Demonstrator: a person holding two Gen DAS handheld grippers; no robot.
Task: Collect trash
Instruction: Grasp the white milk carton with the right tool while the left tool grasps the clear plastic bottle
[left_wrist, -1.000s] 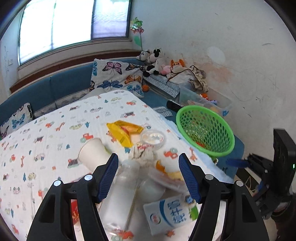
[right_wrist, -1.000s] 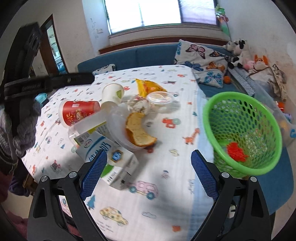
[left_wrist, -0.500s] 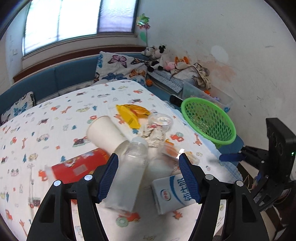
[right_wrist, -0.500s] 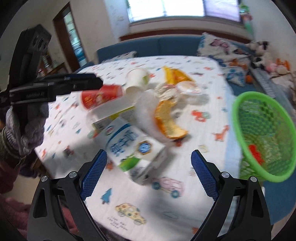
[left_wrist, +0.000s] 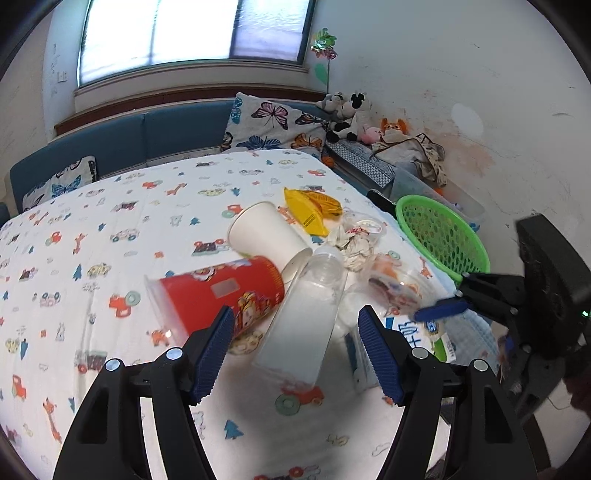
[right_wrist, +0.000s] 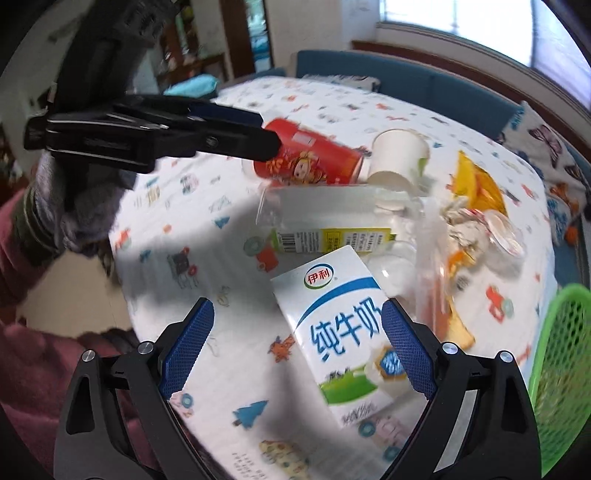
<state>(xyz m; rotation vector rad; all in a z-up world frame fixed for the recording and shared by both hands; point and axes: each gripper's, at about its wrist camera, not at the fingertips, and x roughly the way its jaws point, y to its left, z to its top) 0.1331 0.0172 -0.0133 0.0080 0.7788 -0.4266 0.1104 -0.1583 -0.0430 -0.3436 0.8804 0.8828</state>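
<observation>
Claws (left_wrist: 297, 349) over cartoon-print tablecloth (left_wrist: 110, 236)

I see a counter (left_wrist: 110, 229) covered by a white cloth printed with cars, giraffes and trees. On it, bunched near its right edge, lie a red cup (left_wrist: 221, 295) on its side, a white paper cup (left_wrist: 266, 232) touching it, a clear plastic bottle (left_wrist: 306, 317), a milk carton (right_wrist: 343, 325), a yellow wrapper (left_wrist: 310, 210), crumpled paper (left_wrist: 351, 243) and a clear lidded tub (left_wrist: 365, 225).
</observation>
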